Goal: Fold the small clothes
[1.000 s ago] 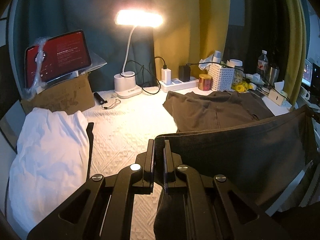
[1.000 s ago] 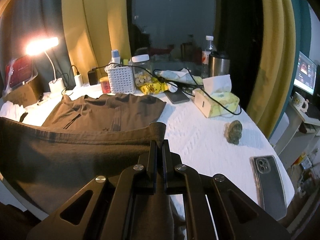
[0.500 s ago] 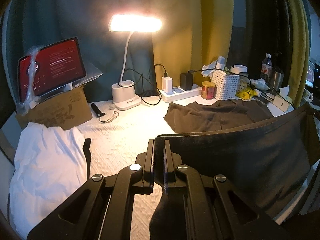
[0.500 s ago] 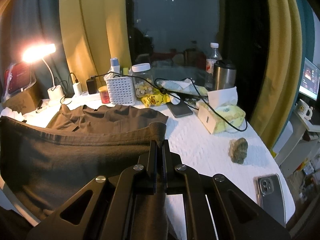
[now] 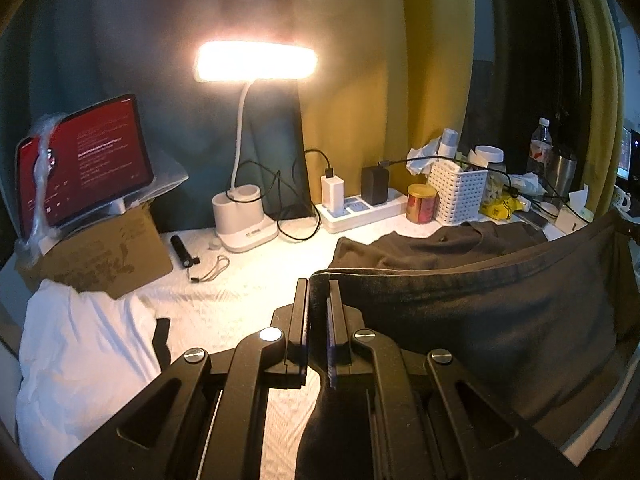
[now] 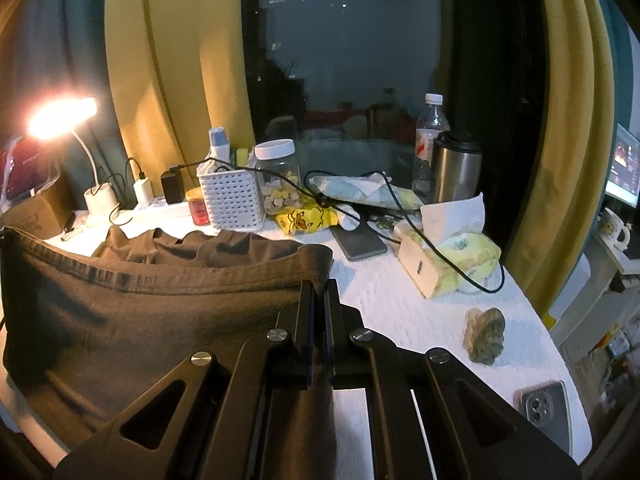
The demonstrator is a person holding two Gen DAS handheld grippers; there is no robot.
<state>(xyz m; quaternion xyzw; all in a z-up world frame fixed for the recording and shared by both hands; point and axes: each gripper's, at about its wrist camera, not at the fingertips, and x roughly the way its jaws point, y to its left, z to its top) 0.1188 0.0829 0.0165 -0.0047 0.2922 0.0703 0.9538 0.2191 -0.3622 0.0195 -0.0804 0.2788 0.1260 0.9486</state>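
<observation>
Counter (image 5: 248,296): white quilted cover, lamp (image 5: 256,60) glowing at 12 o'clock, yellow curtains (image 6: 160,80) hanging behind. Left gripper (image 5: 318,296) and right gripper (image 6: 319,292): jaws clamping the shorts (image 5: 500,312) taut. No writing legible.

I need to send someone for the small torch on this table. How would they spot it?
Start at the lit white desk lamp. Between its base and the brown cardboard box lies a short black cylindrical torch on the white cloth, the only item there with a thin wrist cord.
</observation>
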